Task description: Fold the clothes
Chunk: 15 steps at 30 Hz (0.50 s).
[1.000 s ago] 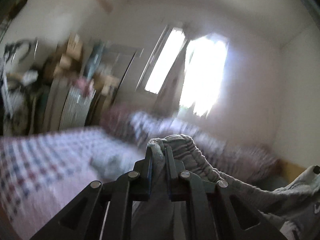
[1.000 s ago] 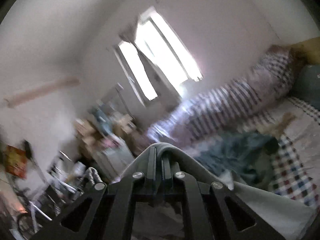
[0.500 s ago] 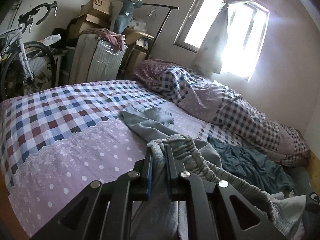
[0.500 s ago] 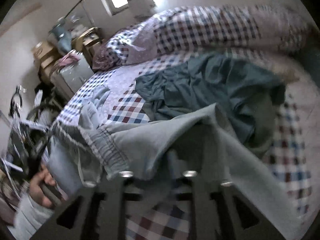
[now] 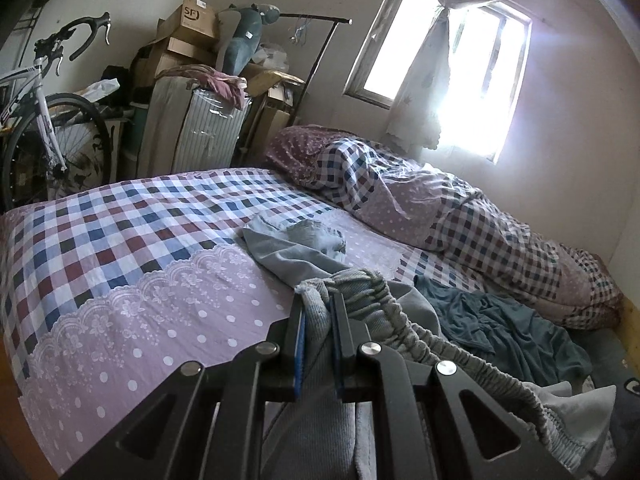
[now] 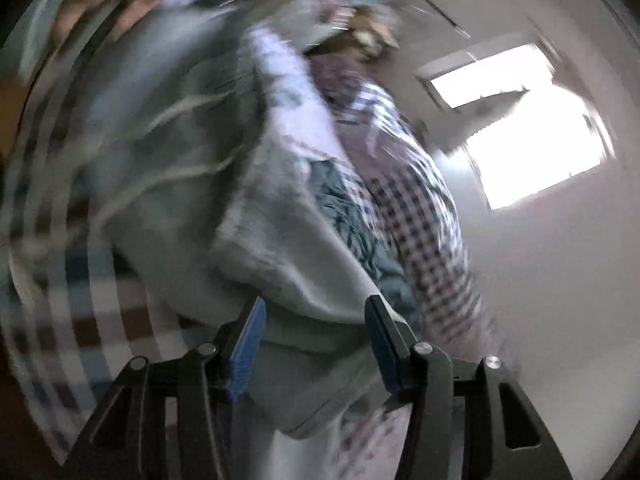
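Two grippers work on one pair of grey sweatpants (image 5: 404, 312) over a bed. In the left wrist view the left gripper (image 5: 318, 308) has its jaws drawn together, clamped on the ribbed elastic waistband (image 5: 448, 352) of the sweatpants; the gathered band runs from between the blue pads away to the right and near edge, while the rest of the grey cloth lies crumpled just beyond on the bed sheet (image 5: 132, 280), which is checked at the far left and lilac with white dots and lace nearer. A light blue garment (image 5: 304, 236) lies bunched on the sheet behind the sweatpants, and a dark teal garment (image 5: 508, 328) is spread to their right. A rolled checked duvet (image 5: 448, 208) stretches along the far right side under the bright window (image 5: 444, 64) with its tied curtain. At far left stand a white bicycle (image 5: 44, 120) and stacked cardboard boxes (image 5: 188, 28)

The right wrist view is heavily smeared by motion. Its right gripper (image 6: 314, 320) has jaws spread wide apart, blue pads (image 6: 246, 356) showing, with the grey sweatpants cloth (image 6: 280, 272) hanging loose between and in front of them; whether the cloth touches either pad cannot be told. Beyond it the teal garment (image 6: 352, 224) and checked duvet (image 6: 416, 208) appear as blurs
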Available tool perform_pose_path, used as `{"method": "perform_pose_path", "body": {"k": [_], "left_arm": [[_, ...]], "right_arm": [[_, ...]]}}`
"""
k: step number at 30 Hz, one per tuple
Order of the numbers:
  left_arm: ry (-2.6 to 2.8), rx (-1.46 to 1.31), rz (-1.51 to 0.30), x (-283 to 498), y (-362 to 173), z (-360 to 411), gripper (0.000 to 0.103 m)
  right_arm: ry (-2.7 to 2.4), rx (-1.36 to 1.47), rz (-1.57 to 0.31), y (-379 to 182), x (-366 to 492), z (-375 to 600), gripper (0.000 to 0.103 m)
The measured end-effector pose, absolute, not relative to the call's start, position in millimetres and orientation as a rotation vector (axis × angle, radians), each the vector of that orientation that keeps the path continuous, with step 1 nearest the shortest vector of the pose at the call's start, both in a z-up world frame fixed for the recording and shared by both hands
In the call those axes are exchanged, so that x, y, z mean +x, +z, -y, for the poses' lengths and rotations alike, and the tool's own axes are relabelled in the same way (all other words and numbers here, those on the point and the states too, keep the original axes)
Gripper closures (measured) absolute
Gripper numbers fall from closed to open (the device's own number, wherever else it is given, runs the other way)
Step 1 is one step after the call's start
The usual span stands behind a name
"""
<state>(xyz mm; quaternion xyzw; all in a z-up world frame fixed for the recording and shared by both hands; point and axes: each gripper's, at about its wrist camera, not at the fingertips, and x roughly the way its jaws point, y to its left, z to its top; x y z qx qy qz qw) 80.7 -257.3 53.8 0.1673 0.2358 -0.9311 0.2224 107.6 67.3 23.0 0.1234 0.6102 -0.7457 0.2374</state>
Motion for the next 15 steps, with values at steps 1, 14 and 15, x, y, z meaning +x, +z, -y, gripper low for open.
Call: {"method": "perform_pose_path", "body": {"k": [1, 14, 15], "left_arm": [[-2.574, 0.463, -0.645, 80, 54, 257, 0.093], [-2.596, 0.469, -0.663, 82, 55, 260, 0.093], [-2.598, 0.468, -0.663, 82, 55, 260, 0.093]], "right_arm": [[-1.997, 0.310, -1.731, 13, 108, -64, 0.048], [-2.043, 0.596, -1.396, 29, 58, -51, 0.084], [-2.058, 0.623, -1.295, 43, 57, -51, 0.085]]}}
